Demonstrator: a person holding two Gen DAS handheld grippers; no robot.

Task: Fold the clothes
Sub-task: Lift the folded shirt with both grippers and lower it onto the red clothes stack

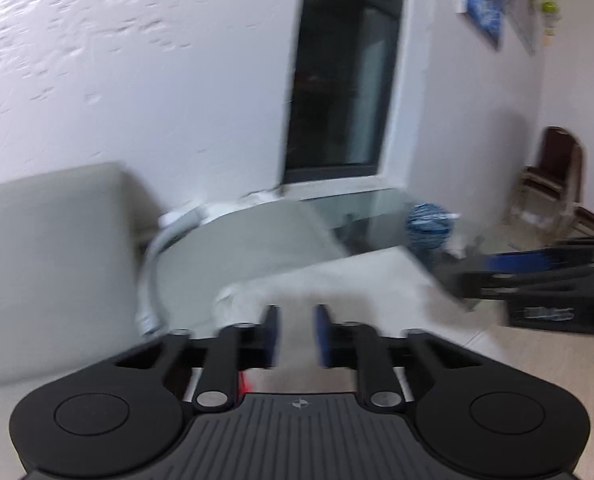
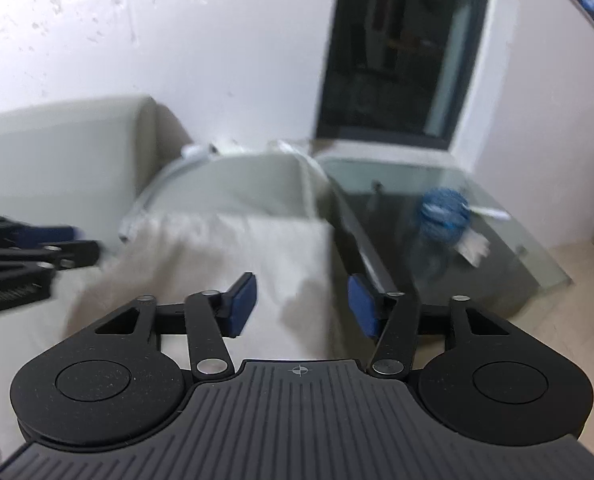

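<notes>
A cream-white cloth (image 1: 337,280) lies spread over the pale sofa seat, blurred in both views. My left gripper (image 1: 296,332) hovers over its near part. Its blue pads stand a narrow gap apart, and I see no cloth pinched between them. My right gripper (image 2: 301,306) is open wider above the same cloth (image 2: 217,256), close to the cloth's right edge, with nothing between its pads. The right gripper (image 1: 459,286) also shows at the right of the left wrist view. The left gripper (image 2: 85,246) shows at the left of the right wrist view.
A grey-beige sofa back (image 1: 49,260) rises on the left and an armrest cushion (image 2: 249,184) stands behind the cloth. To the right is a glass table (image 2: 537,256) holding a blue patterned ball-like object (image 2: 443,210). A chair (image 1: 553,176) stands by the far wall.
</notes>
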